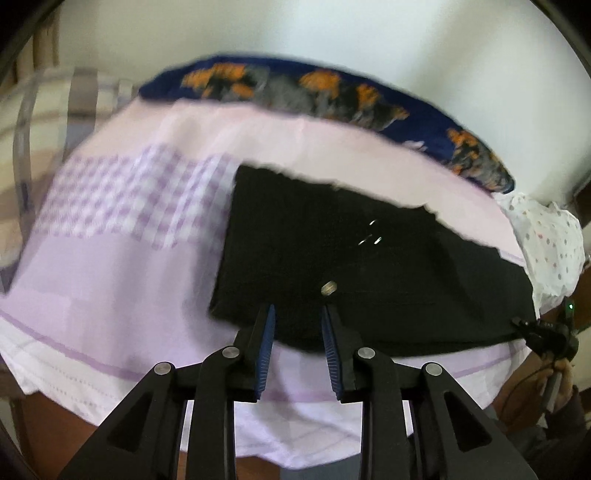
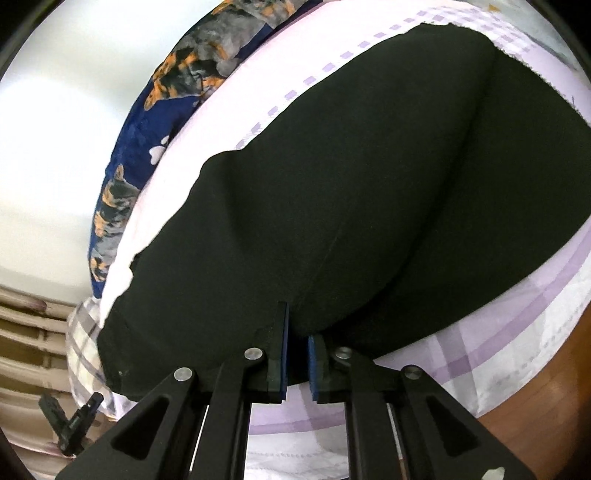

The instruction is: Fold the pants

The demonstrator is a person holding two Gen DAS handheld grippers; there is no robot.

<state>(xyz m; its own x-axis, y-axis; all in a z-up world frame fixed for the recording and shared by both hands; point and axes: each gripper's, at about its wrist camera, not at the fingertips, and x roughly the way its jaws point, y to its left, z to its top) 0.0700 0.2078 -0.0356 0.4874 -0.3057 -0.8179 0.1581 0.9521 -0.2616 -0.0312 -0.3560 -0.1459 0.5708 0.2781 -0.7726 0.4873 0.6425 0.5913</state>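
- The black pants lie spread flat on a pale lilac bedsheet with a purple checked band, their waist end with a metal button toward the near edge of the bed.
- The left gripper hovers at that near edge with its blue-padded fingers parted — dark cloth shows in the gap between them, and I cannot tell whether they touch it.
- In the right wrist view the pants fill most of the frame, bulging upward; the right gripper has its jaws drawn narrow at the cloth's near edge, but whether fabric is pinched between them cannot be told.
- A navy pillow printed with orange and grey dogs lies along the far side of the bed against a white wall.
- A white polka-dot cloth sits bunched just beyond the right end of the pants.
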